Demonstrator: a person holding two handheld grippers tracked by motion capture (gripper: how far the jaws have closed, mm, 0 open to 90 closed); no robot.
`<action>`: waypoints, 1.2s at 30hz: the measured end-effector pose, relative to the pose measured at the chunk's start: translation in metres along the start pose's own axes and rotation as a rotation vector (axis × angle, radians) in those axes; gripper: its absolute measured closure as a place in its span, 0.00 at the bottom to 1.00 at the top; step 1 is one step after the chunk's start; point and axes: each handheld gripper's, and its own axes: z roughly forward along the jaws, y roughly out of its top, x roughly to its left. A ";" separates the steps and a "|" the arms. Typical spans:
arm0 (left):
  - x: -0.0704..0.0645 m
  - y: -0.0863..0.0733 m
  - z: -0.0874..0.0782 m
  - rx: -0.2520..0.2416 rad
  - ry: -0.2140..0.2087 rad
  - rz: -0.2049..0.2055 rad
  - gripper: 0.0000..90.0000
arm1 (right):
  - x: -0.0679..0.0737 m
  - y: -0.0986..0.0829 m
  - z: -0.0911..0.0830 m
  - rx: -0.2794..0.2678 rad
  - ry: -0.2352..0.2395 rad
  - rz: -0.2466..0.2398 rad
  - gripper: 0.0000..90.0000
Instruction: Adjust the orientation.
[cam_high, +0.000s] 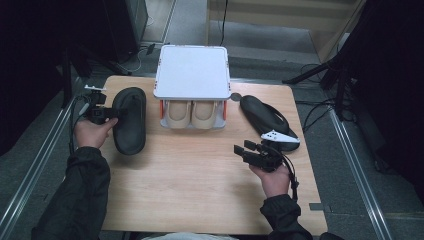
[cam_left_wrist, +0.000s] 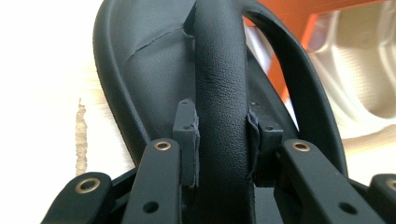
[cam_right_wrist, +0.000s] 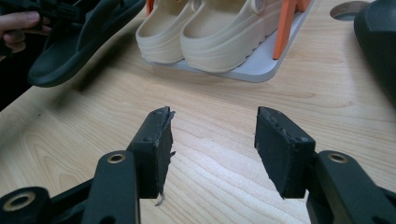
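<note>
Right gripper (cam_high: 241, 148) nearest, low over bare wooden table (cam_high: 200, 180), jaws spread wide, nothing between. Left gripper (cam_high: 120, 113) clamped on the strap of the black sandal (cam_high: 129, 120) at table's left side. Second black sandal (cam_high: 262, 117) lying to the right. Farther back, beige clogs (cam_high: 190, 114) paired in white rack (cam_high: 192, 70) with orange posts.

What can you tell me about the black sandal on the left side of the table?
The left black sandal is a flip-flop of matte, leathery-looking material with a smooth footbed and a thick strap. It sits at the wooden table's left side, beside the shoe rack. The left gripper is shut on its strap, apparently tilting it.
</note>
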 end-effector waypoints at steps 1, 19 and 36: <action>-0.001 -0.001 -0.002 -0.003 -0.004 -0.001 0.78 | 0.000 0.000 0.000 0.002 0.001 -0.001 0.52; -0.020 -0.034 -0.030 0.004 -0.033 0.007 0.78 | 0.001 0.011 0.014 0.015 0.019 -0.026 0.51; -0.067 -0.075 -0.049 0.007 -0.073 0.092 0.78 | 0.001 0.021 0.026 0.022 0.024 -0.053 0.51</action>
